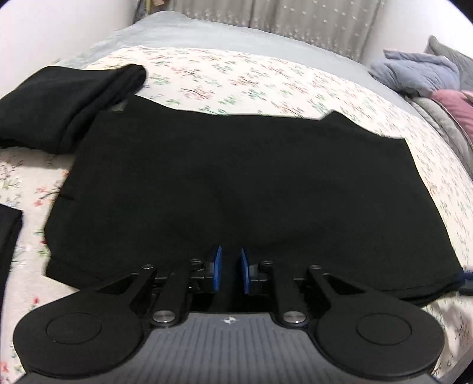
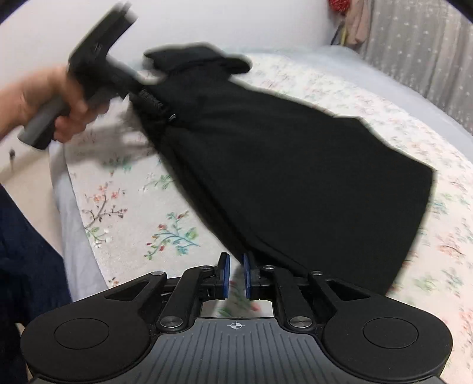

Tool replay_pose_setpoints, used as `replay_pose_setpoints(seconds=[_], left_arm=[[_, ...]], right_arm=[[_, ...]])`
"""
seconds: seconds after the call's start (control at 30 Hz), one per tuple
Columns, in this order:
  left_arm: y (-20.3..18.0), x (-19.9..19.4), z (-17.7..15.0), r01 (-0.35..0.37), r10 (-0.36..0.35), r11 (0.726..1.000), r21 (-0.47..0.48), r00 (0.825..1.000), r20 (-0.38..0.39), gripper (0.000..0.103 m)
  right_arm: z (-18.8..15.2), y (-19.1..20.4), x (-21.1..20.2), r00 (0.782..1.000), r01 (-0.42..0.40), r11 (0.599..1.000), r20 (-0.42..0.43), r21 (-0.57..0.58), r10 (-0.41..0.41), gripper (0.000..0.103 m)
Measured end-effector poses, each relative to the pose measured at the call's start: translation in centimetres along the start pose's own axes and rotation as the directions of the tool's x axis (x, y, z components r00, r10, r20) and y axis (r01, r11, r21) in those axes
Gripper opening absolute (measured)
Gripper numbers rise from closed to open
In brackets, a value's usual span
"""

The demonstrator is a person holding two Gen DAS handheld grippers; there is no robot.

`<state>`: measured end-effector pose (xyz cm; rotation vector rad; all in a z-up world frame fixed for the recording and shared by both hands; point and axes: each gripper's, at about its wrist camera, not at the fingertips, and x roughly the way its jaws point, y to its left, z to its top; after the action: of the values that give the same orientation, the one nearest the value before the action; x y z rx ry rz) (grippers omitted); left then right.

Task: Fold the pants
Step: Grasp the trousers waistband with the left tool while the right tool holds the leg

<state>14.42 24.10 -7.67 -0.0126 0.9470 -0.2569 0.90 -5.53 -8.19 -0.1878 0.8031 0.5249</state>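
Note:
Black pants [image 1: 230, 183] lie folded flat on a floral bed sheet [image 1: 236, 76]. They also show in the right wrist view [image 2: 295, 177]. My left gripper [image 1: 230, 271] hovers at the near edge of the pants, blue pads slightly apart, nothing between them. In the right wrist view the left gripper body [image 2: 97, 68] is held in a hand at the far end of the pants. My right gripper [image 2: 236, 276] sits at the near corner of the pants, pads slightly apart, with only sheet showing between them.
A second rolled black garment [image 1: 59, 100] lies at the far left. Another dark piece [image 1: 9, 230] shows at the left edge. A pile of grey, blue and pink clothes [image 1: 428, 79] lies far right. A curtain [image 1: 280, 17] hangs behind the bed.

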Motion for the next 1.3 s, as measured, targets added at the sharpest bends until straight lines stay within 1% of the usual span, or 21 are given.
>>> replay_pose_setpoints(seconds=[0.07, 0.1, 0.13, 0.2, 0.27, 0.3, 0.4, 0.47, 0.53, 0.6, 0.7, 0.73, 0.8, 0.87, 0.93, 1.0, 1.03, 1.07, 1.2, 1.23, 1.3], left_arm=[[-0.4, -1.3, 0.7, -0.031, 0.033, 0.999, -0.025, 0.998, 0.055, 0.031], [-0.9, -2.1, 0.9, 0.002, 0.000, 1.000, -0.023, 0.996, 0.094, 0.031], [-1.7, -2.9, 1.2, 0.060, -0.057, 0.998, -0.015, 0.990, 0.130, 0.034], [-4.0, -3.4, 1.5, 0.145, -0.147, 0.989, 0.021, 0.977, 0.156, 0.038], [-7.0, -2.3, 1.4, 0.184, -0.193, 0.980, 0.082, 0.974, 0.118, 0.040], [-8.5, -1.4, 1.1, 0.178, -0.188, 0.977, 0.116, 0.979, 0.075, 0.040], [-11.1, 1.8, -0.7, 0.090, -0.084, 0.974, 0.209, 0.996, -0.041, 0.040], [-11.0, 2.1, -1.5, 0.079, -0.075, 0.968, 0.236, 0.997, -0.029, 0.041], [-10.1, 1.6, -1.3, 0.076, -0.070, 0.976, 0.206, 0.997, -0.037, 0.041], [-9.9, 1.6, -1.3, 0.023, -0.019, 0.976, 0.218, 1.000, -0.019, 0.041], [-10.2, 1.1, -0.9, -0.063, 0.055, 0.972, 0.226, 0.998, 0.039, 0.040], [-10.2, 0.7, -0.7, -0.067, 0.055, 0.974, 0.216, 0.997, 0.060, 0.039], [-10.5, -0.4, -0.2, -0.022, 0.002, 0.979, 0.204, 0.995, 0.100, 0.039], [-11.4, -1.0, -0.3, 0.009, -0.039, 0.974, 0.225, 0.991, 0.129, 0.039], [-12.7, -0.1, -0.5, 0.014, -0.044, 0.965, 0.263, 0.993, 0.106, 0.039], [-13.7, 1.5, -0.9, -0.021, 0.004, 0.956, 0.294, 0.998, 0.057, 0.040], [-14.0, 2.3, -1.2, -0.053, 0.045, 0.950, 0.308, 0.998, 0.035, 0.041], [-14.2, 2.7, -1.4, -0.070, 0.059, 0.944, 0.322, 0.997, 0.042, 0.042], [-13.9, 2.0, -1.2, -0.082, 0.073, 0.950, 0.302, 0.996, 0.041, 0.043], [-13.8, 1.8, -1.2, -0.080, 0.068, 0.951, 0.299, 0.996, 0.051, 0.042], [-13.9, 1.1, -1.0, -0.070, 0.047, 0.953, 0.295, 0.996, 0.082, 0.042]], right_arm=[[0.3, -3.1, -2.4, 0.990, -0.064, 0.984, 0.134, 0.166, 0.042, 0.026], [0.4, -4.6, -2.9, 0.982, -0.083, 0.966, 0.184, 0.245, 0.038, 0.030], [0.5, -5.6, -2.9, 0.979, -0.072, 0.951, 0.202, 0.302, 0.010, 0.033], [0.5, -6.6, -1.2, 0.987, 0.001, 0.943, 0.152, 0.333, -0.055, 0.035], [-0.1, -6.4, 2.0, 0.998, 0.027, 0.945, 0.045, 0.325, -0.044, 0.035], [-0.8, -6.0, 3.4, 1.000, 0.020, 0.948, -0.015, 0.317, -0.016, 0.035], [-2.5, -3.8, 3.4, 0.998, 0.060, 0.972, 0.012, 0.227, -0.064, 0.034], [-2.8, -3.6, 2.8, 0.999, 0.042, 0.973, -0.013, 0.228, -0.040, 0.034], [-3.3, -3.6, 1.6, 0.999, 0.039, 0.981, -0.042, 0.192, -0.031, 0.034], [-3.7, -3.6, 1.3, 0.998, 0.044, 0.985, -0.048, 0.169, -0.036, 0.034], [-2.4, -3.9, 0.2, 0.999, 0.028, 0.977, -0.032, 0.211, -0.022, 0.035], [-2.1, -4.1, -1.1, 1.000, 0.002, 0.974, 0.016, 0.225, -0.006, 0.035], [-2.1, -4.8, -2.7, 0.994, -0.039, 0.963, 0.111, 0.266, 0.010, 0.038], [-2.3, -5.6, -3.0, 0.989, -0.050, 0.945, 0.146, 0.322, 0.002, 0.039], [-3.0, -6.0, -1.7, 0.995, -0.037, 0.936, 0.104, 0.351, 0.000, 0.039], [-4.0, -6.2, 0.6, 1.000, -0.004, 0.930, 0.005, 0.366, 0.003, 0.039], [-4.6, -6.0, 1.1, 1.000, 0.002, 0.932, 0.018, 0.363, -0.009, 0.039], [-4.8, -5.7, 1.1, 0.999, 0.009, 0.936, 0.029, 0.351, -0.020, 0.039], [-3.6, -5.3, 0.1, 0.999, 0.033, 0.949, -0.004, 0.313, -0.033, 0.039], [-3.6, -5.7, -0.6, 0.999, 0.028, 0.947, 0.011, 0.319, -0.033, 0.041], [-4.1, -6.7, -2.0, 0.998, 0.023, 0.928, 0.049, 0.372, -0.045, 0.053]])
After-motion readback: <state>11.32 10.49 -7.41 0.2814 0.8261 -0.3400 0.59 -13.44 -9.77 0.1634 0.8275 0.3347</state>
